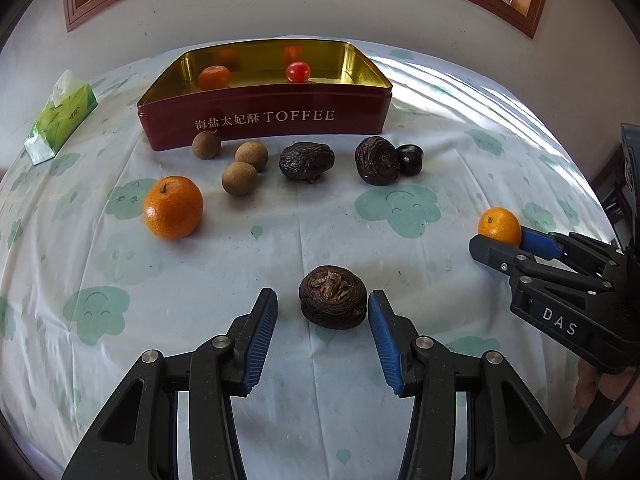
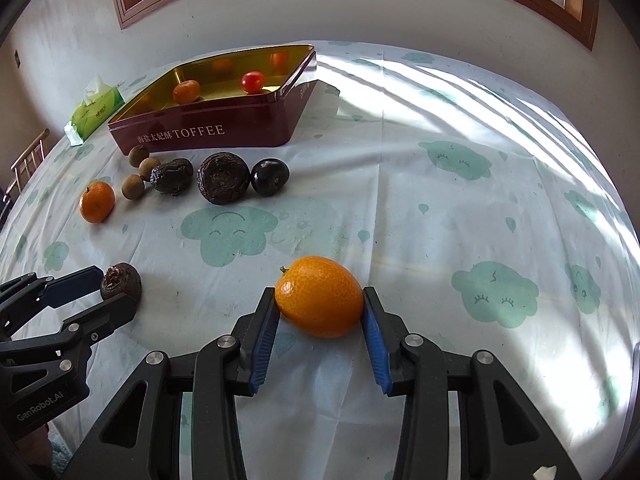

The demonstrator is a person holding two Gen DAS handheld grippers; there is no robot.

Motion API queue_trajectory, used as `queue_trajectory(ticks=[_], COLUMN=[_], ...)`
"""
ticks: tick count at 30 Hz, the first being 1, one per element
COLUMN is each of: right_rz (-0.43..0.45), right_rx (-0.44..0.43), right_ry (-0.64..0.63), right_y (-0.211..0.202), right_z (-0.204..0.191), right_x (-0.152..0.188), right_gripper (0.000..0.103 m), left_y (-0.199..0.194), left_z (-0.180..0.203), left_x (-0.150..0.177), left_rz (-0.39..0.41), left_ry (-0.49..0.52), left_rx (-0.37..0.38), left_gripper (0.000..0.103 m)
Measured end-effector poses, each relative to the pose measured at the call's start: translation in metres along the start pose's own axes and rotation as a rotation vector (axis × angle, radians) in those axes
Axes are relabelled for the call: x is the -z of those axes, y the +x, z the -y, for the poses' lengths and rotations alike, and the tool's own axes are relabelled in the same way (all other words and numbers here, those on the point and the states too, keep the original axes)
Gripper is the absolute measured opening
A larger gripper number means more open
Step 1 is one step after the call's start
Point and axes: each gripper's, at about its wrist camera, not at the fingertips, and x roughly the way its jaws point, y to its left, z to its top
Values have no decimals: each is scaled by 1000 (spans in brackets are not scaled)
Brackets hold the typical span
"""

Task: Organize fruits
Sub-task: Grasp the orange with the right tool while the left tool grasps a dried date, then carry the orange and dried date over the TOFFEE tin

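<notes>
Your right gripper (image 2: 320, 312) is clamped on a small orange fruit (image 2: 320, 296), both blue pads pressed against its sides, so the fruit is secured for carrying. Your left gripper (image 1: 323, 312) stands open around a dark wrinkled fruit (image 1: 333, 296): the right-hand pad is at or almost at its skin, while a clear gap remains on the left side, so this fruit is bracketed but not yet held. The toffee tin (image 1: 264, 118) sits at the far side of the table, open side up, already holding an orange (image 1: 214, 77) and a red fruit (image 1: 298, 71); it appears to be the collecting place. Between tin and grippers lie the remaining loose fruits, including three brown longans (image 1: 239, 178) and a larger orange (image 1: 173, 207) at left.
</notes>
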Motion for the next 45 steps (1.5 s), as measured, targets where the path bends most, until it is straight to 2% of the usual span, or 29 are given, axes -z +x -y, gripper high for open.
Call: queue_trajectory(ticks=[9, 12, 30, 45], right_rz=[5, 4, 2, -3], right_rx=[0, 2, 24, 7], right_ry=[8, 9, 9, 31], right_y=[0, 0, 2, 1], right_z=[0, 0, -3, -7], right_x=[0, 1, -1, -7], right_gripper=[39, 39, 38, 38], left_y=[5, 5, -2, -11], left_z=[4, 5, -10, -35], left_x=[-3, -2, 0, -10], left_rz=[29, 39, 58, 101], left_ry=[28, 46, 23, -7], left_rx=[-8, -11, 2, 6], left_gripper=[47, 36, 35, 36])
